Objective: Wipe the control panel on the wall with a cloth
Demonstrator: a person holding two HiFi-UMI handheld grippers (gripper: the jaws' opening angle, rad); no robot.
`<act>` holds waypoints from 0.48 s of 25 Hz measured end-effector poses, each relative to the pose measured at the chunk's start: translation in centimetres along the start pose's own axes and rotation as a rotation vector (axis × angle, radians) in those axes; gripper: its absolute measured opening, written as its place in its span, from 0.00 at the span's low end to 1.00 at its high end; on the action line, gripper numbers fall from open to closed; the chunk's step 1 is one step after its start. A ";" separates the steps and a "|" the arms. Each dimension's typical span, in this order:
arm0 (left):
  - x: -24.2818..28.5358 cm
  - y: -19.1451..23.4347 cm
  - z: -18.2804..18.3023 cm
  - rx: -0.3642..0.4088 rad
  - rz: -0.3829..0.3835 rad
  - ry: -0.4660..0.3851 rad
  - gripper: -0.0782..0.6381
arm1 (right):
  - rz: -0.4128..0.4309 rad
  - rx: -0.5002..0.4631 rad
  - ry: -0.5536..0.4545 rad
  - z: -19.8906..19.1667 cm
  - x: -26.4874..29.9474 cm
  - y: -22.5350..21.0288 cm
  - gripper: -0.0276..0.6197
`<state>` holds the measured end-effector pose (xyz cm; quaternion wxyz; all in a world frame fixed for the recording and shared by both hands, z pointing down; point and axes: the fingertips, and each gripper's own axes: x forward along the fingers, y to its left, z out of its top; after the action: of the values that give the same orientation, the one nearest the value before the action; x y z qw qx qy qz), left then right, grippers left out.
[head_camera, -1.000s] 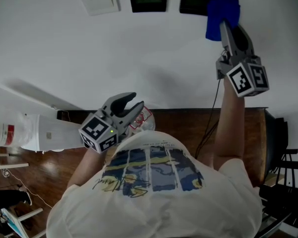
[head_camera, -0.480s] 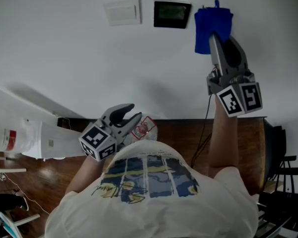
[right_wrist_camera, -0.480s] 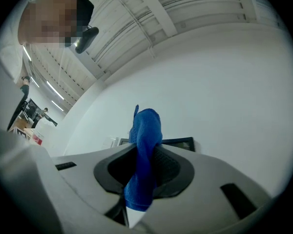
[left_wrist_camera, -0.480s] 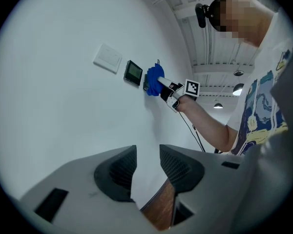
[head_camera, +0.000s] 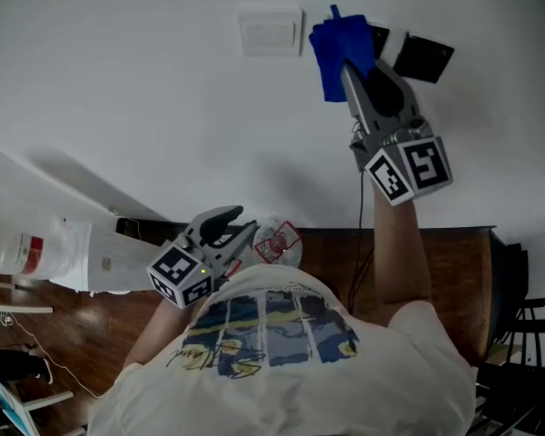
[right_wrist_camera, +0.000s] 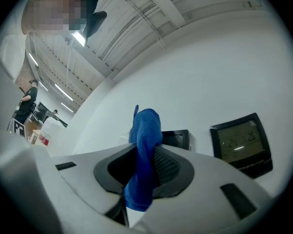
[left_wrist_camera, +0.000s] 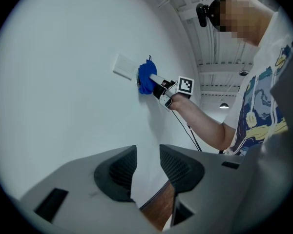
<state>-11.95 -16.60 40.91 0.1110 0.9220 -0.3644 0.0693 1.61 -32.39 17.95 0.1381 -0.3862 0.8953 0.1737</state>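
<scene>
My right gripper [head_camera: 350, 66] is raised to the white wall, shut on a blue cloth [head_camera: 339, 48]. The cloth presses on the left black control panel [head_camera: 379, 36], hiding most of it. The right black panel [head_camera: 422, 55] is uncovered, and a white switch plate [head_camera: 271, 33] sits left of the cloth. In the right gripper view the cloth [right_wrist_camera: 145, 145] hangs between the jaws, with the left panel [right_wrist_camera: 177, 138] and the lit display panel [right_wrist_camera: 241, 141] behind. My left gripper [head_camera: 236, 222] is held low by the torso, open and holding nothing; its own view shows the jaws [left_wrist_camera: 147, 165] apart and the cloth [left_wrist_camera: 146, 78] far off.
A white bag with a red label [head_camera: 45, 245] lies at lower left. A red-and-white packet [head_camera: 280, 242] is beside the left gripper. A black cable [head_camera: 358, 243] hangs down the wall to the wooden floor [head_camera: 454, 262]. Dark furniture [head_camera: 518, 289] stands at right.
The right gripper has slid the cloth leftwards along the wall, off the right black panel and onto the left one. The left gripper has stayed low and open.
</scene>
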 end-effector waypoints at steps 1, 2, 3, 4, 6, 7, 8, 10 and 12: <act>-0.2 0.0 -0.1 -0.003 0.004 0.000 0.29 | -0.005 -0.001 0.001 -0.1 0.1 -0.1 0.15; -0.4 0.0 -0.2 -0.005 0.005 0.001 0.29 | -0.013 -0.001 0.002 -0.2 0.1 -0.3 0.15; -0.5 0.0 -0.3 -0.005 0.006 0.002 0.29 | -0.022 0.000 0.003 -0.2 0.0 -0.7 0.15; -0.6 -0.1 -0.4 -0.005 0.005 0.002 0.29 | -0.032 -0.001 0.003 -0.2 -0.2 -1.1 0.15; -0.6 -0.3 -0.4 -0.004 0.007 0.001 0.29 | -0.052 -0.006 0.003 0.0 -0.7 -2.0 0.15; -0.5 -0.5 -0.4 -0.006 0.008 0.000 0.29 | -0.063 -0.009 0.002 0.2 -1.1 -2.5 0.15; -0.4 -0.7 -0.3 -0.008 0.006 -0.003 0.29 | -0.074 -0.013 0.003 0.3 -1.5 -3.0 0.15; 0.0 -1.4 -0.1 -0.008 0.000 -0.006 0.29 | -0.095 -0.020 0.006 0.5 -2.5 -4.2 0.15; 0.5 -2.1 -0.1 -0.002 -0.007 -0.002 0.29 | -0.117 -0.026 0.006 0.9 -3.4 -5.4 0.15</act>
<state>-10.11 -15.44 40.75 0.1115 0.9232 -0.3614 0.0675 8.00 -33.29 17.37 0.1403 -0.4402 0.8692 0.1758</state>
